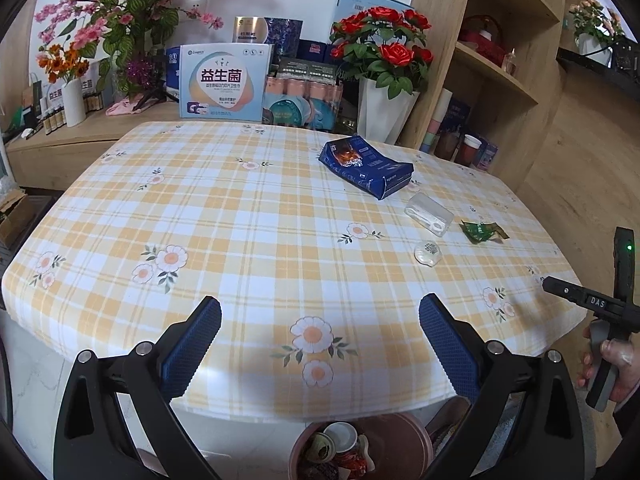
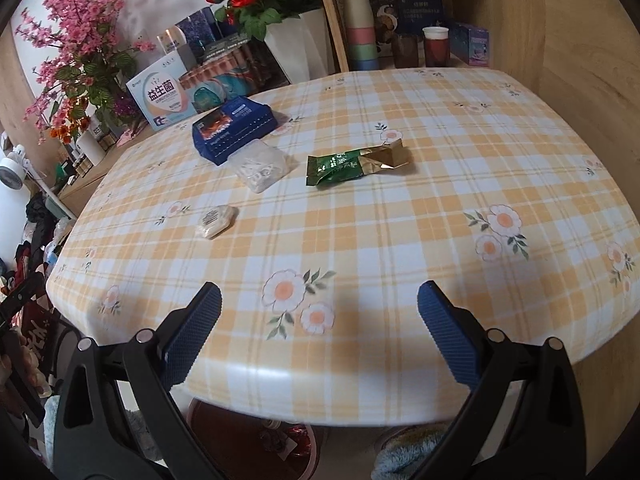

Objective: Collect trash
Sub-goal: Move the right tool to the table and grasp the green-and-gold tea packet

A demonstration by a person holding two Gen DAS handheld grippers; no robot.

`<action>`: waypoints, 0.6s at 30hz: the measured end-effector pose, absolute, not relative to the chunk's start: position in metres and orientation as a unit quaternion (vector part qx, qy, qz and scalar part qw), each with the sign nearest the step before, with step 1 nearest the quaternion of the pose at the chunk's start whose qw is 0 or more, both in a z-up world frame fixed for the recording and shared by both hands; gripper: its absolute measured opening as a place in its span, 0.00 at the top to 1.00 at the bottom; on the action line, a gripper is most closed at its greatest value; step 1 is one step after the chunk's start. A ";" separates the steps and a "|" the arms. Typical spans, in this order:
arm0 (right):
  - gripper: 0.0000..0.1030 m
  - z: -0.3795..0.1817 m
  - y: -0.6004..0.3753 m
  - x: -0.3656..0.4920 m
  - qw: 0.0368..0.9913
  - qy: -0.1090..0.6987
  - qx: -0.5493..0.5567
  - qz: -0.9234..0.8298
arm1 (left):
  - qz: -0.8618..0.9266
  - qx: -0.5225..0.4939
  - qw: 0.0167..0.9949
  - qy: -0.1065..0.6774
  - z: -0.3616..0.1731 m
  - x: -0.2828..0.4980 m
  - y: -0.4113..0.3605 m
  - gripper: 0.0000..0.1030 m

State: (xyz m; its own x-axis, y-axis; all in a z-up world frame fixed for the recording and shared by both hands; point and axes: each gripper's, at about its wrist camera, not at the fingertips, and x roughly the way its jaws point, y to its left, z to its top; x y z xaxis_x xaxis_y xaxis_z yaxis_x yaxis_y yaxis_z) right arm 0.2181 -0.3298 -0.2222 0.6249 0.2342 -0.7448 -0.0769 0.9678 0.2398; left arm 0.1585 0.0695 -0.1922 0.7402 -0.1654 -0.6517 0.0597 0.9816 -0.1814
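On the yellow checked tablecloth (image 1: 248, 216) lie a crushed blue box (image 1: 366, 166) (image 2: 232, 130), a clear plastic packet (image 1: 428, 214) (image 2: 262, 166), a small clear round wrapper (image 1: 427, 253) (image 2: 216, 221) and a green and gold wrapper (image 1: 482, 232) (image 2: 356, 162). My left gripper (image 1: 320, 322) hangs open over the table's near edge with nothing between its fingers. My right gripper (image 2: 319, 308) is open too, empty, near the front edge. In the left wrist view the right gripper's black body (image 1: 588, 302) shows at the right, held by a hand.
A reddish bin (image 1: 360, 448) (image 2: 256, 440) holding trash stands on the floor under the table's front edge. Flower vases (image 1: 380, 108), boxes (image 1: 224, 80) and wooden shelves (image 1: 500, 60) with cups (image 2: 360, 28) line the far side.
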 end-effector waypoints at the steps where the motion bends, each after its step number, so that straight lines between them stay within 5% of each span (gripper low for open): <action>1: 0.06 -0.225 -0.329 0.227 0.894 0.429 0.093 0.089 | -0.062 -0.073 0.930 0.356 -0.193 0.163 0.068 0.06; 18: 0.07 -0.258 -0.327 0.369 0.878 0.453 0.154 0.033 | -0.114 -0.066 0.927 0.350 -0.194 0.270 0.034 0.06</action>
